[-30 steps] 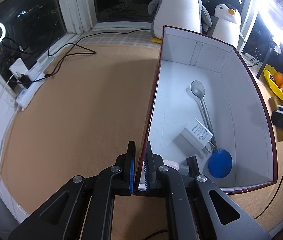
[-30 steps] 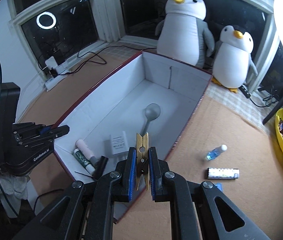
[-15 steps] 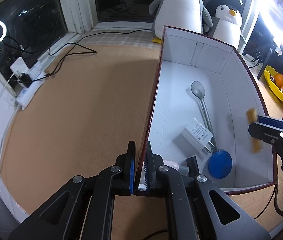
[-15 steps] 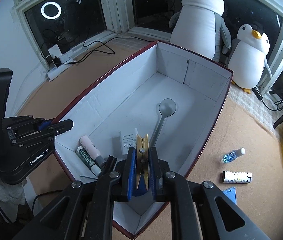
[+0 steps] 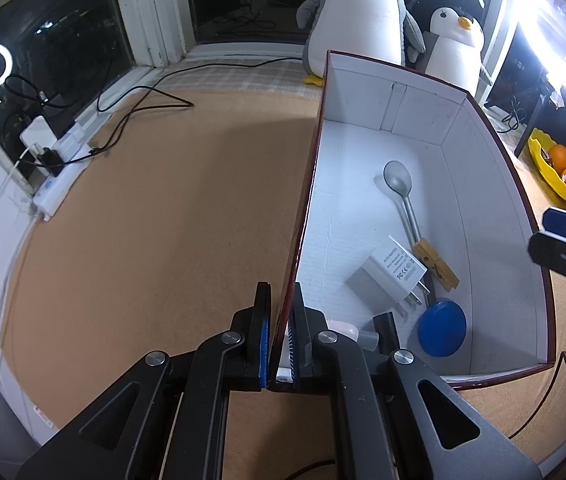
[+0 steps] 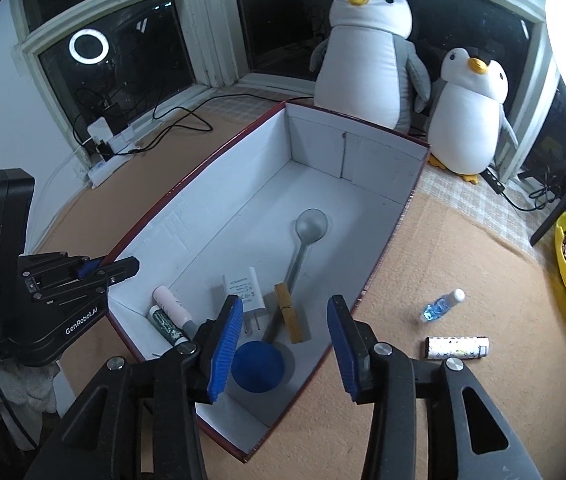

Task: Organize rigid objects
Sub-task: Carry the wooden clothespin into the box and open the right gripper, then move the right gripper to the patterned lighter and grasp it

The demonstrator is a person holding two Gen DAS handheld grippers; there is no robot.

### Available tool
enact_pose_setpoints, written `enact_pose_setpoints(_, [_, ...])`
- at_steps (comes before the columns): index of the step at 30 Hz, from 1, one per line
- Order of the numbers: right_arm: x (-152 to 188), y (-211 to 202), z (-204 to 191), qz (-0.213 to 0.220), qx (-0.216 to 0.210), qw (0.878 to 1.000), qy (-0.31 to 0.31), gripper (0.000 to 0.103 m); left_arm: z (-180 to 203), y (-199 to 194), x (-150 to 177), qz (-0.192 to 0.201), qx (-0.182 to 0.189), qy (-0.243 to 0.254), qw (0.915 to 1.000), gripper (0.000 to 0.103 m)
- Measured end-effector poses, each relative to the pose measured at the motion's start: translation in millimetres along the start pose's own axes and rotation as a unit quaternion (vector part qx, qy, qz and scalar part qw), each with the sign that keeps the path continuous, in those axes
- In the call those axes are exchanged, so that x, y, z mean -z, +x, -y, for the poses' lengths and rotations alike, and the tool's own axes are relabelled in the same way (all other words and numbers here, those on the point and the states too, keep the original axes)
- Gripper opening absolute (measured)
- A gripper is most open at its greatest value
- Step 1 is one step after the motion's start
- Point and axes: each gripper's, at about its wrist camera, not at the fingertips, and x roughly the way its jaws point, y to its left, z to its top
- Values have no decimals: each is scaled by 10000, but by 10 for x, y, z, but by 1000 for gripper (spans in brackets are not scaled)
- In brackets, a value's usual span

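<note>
A: Start at the left. What is the left gripper (image 5: 279, 344) doing?

B: Its jaws are clamped on the near left wall of the box (image 6: 379, 168), at about nine o'clock from the contents. It looks like it is steadying the box and is not free to pick anything.

A: And inside the box?

B: Two tubes in the near left corner, then the white charger (image 6: 243, 286), the grey spoon (image 6: 303, 240), the wooden clothespin (image 6: 292, 312) lying on the floor against the spoon handle, and the blue disc (image 6: 258, 365) nearest the right gripper (image 6: 281, 344).

A: Is the right gripper holding the clothespin?

B: No. Its jaws are opening with nothing between the pads; the clothespin lies loose below them.

A: So what is left outside?

B: On the mat, right of the box, a small blue bottle (image 6: 441, 306) at roughly two o'clock from the right gripper, and a white lighter (image 6: 457, 347) at about three o'clock, near each other but apart.

A: Which hand is nearer?

B: The right, clearly. The lighter's long axis runs nine-to-three, across the view, so I judge the fingers must turn to close across its width. The bottle lies slanted, cap toward two o'clock.
</note>
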Motion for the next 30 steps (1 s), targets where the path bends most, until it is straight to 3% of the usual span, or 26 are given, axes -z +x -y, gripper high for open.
enact_pose_setpoints(17, [356, -285, 958, 197, 508, 9956, 765, 49, 42, 9, -11, -56, -82, 49, 9999, 7])
enact_pose_setpoints(20, [412, -273, 1096, 98, 611, 9948, 810, 50, 48, 8, -13, -62, -104, 48, 9999, 7])
enact_pose_setpoints(24, [476, -223, 1231, -38, 687, 9939, 863, 59, 58, 8, -13, -76, -130, 44, 9999, 7])
enact_pose_setpoints(30, [578, -69, 1511, -358, 652, 9877, 1373, 60, 74, 6, -17, -112, -185, 73, 9997, 7])
